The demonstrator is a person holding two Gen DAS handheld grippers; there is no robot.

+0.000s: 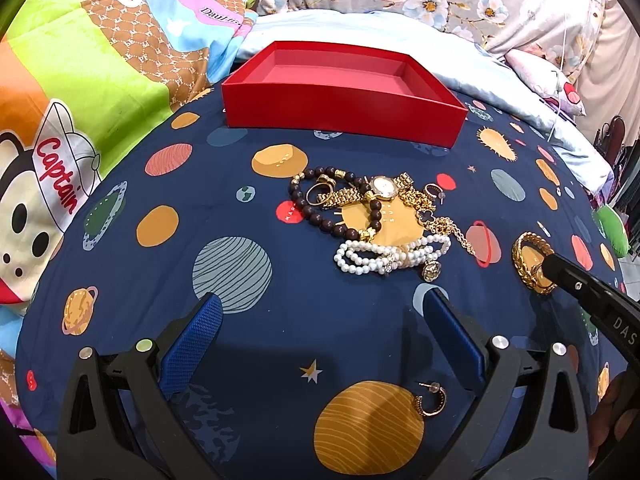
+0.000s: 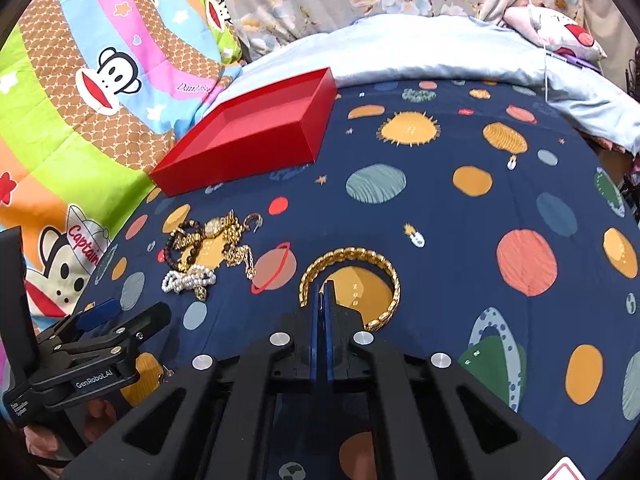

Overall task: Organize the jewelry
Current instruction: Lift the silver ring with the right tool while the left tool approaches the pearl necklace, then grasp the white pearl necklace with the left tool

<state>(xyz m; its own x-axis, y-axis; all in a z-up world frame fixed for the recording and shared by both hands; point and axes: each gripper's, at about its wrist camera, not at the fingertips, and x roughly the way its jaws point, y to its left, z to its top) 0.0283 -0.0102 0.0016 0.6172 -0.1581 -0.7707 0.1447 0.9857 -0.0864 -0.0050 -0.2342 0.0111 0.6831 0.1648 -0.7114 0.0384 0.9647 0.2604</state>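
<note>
An open red box (image 1: 344, 116), shallow and empty, sits flat on the bedspread. Near its front wall lies a tangled heap: a dark bead bracelet (image 1: 320, 212), a gold watch (image 1: 382, 187), a white pearl bracelet (image 1: 372, 258), gold chains and rings. Farther from the box, to the right, a gold link bangle (image 2: 352, 284) lies flat. Farthest from the box lies a gold hoop earring (image 1: 431, 400).

Open left tongs (image 1: 320, 344) over planet-print sheet (image 1: 168, 272), jewelry pile (image 1: 372, 220) before empty red box (image 1: 344, 104).
</note>
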